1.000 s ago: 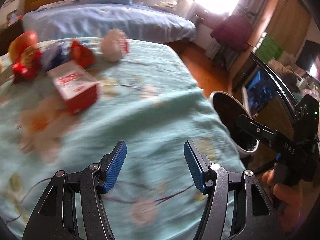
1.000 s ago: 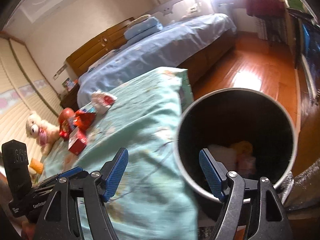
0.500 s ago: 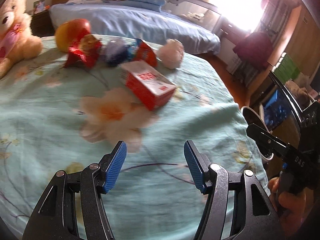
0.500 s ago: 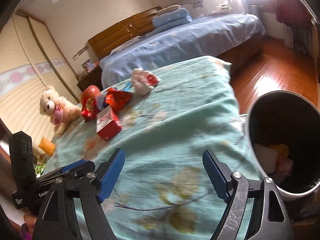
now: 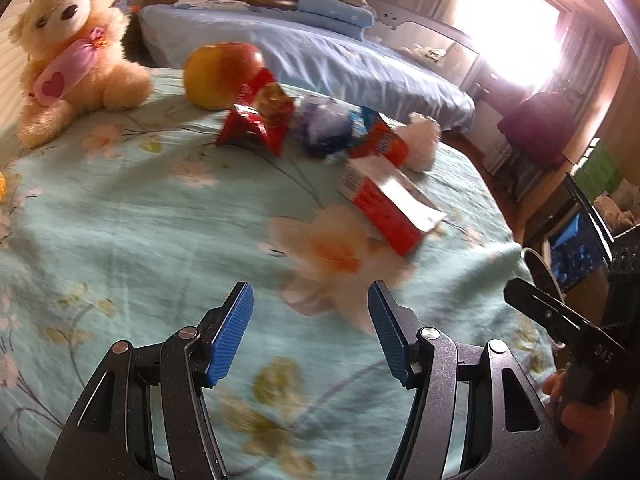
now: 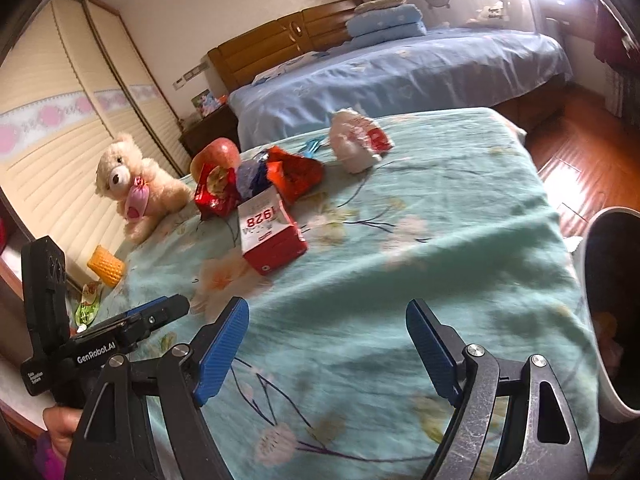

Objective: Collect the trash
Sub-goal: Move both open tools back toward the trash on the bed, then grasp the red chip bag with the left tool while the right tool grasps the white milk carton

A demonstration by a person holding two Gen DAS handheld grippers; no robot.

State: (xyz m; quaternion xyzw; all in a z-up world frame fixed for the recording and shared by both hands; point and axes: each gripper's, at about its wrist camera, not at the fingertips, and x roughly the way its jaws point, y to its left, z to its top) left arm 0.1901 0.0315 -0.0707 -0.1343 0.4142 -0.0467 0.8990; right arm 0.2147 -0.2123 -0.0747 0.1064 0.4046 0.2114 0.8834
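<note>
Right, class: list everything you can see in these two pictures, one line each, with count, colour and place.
Carton: one, red and white, mid-cloth, nearest the grippers.
Snack wrappers: several, red and purple, heaped behind the carton.
Crumpled bag: one, white and red, far side of the cloth.
Apple: one, red-yellow, behind the wrappers.
Teddy bear: one, cream, left edge.
Waffle-textured object: one, orange, in front of the bear.
Cloth: one, teal floral.
Bin: one, dark inside, right of the cloth.
Bed: one, blue, behind.
Left hand-held gripper: open.
Right hand-held gripper: open.
</note>
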